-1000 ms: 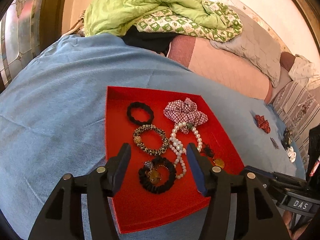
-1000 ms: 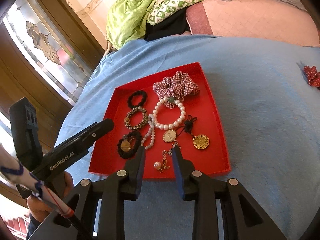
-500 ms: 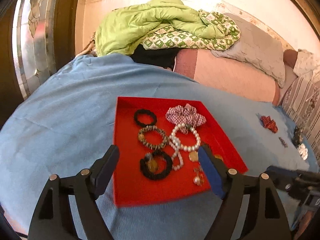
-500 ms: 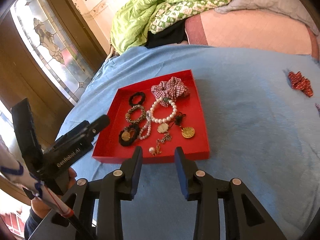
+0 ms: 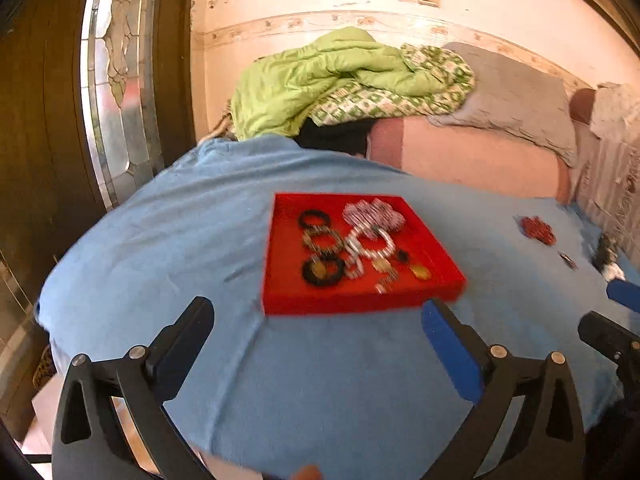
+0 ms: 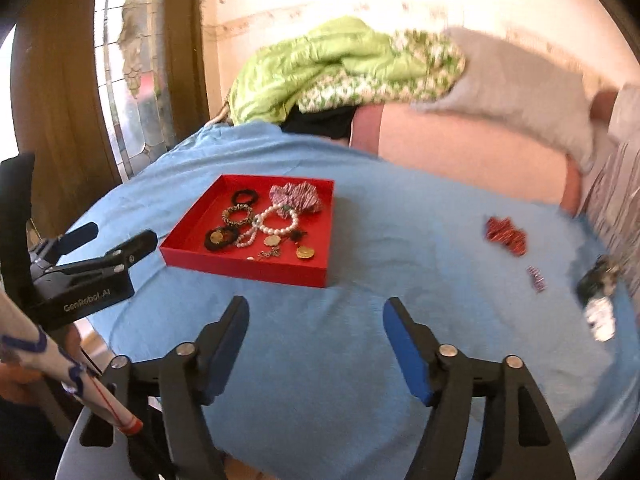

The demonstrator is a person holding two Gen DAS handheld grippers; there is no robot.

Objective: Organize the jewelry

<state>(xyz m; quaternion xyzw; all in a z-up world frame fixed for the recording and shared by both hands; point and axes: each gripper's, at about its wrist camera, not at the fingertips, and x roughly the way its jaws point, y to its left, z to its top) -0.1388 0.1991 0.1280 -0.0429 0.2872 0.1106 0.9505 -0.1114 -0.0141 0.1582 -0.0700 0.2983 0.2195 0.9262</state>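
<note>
A red tray (image 5: 282, 284) lies on the blue bed cover, also seen as the red tray (image 6: 188, 242) in the right wrist view. It holds a pearl bracelet (image 6: 280, 224), a plaid scrunchie (image 6: 298, 198), black scrunchies (image 6: 244, 198) and gold pendants (image 6: 305, 252). My left gripper (image 5: 316, 312) hovers short of the tray's near wall, jaws opening wide with nothing between them. My right gripper (image 6: 315, 306) hangs over bare cover to the tray's near right, jaws also opening and empty. A red bow (image 6: 505, 235), a small clip (image 6: 536, 278) and a black-and-white piece (image 6: 598, 296) lie loose at right.
A green quilt (image 5: 336, 76) and grey pillow (image 5: 516, 100) pile up at the bed's far end. A wooden door with stained glass (image 5: 116, 92) stands at left. The bed's near edge drops off just below both grippers. A patterned sleeve (image 6: 36, 356) shows at lower left.
Both grippers have drawn back and up from the tray, which now looks smaller and farther off. Both pairs of jaws have spread much wider. The jewelry stays in the tray.
</note>
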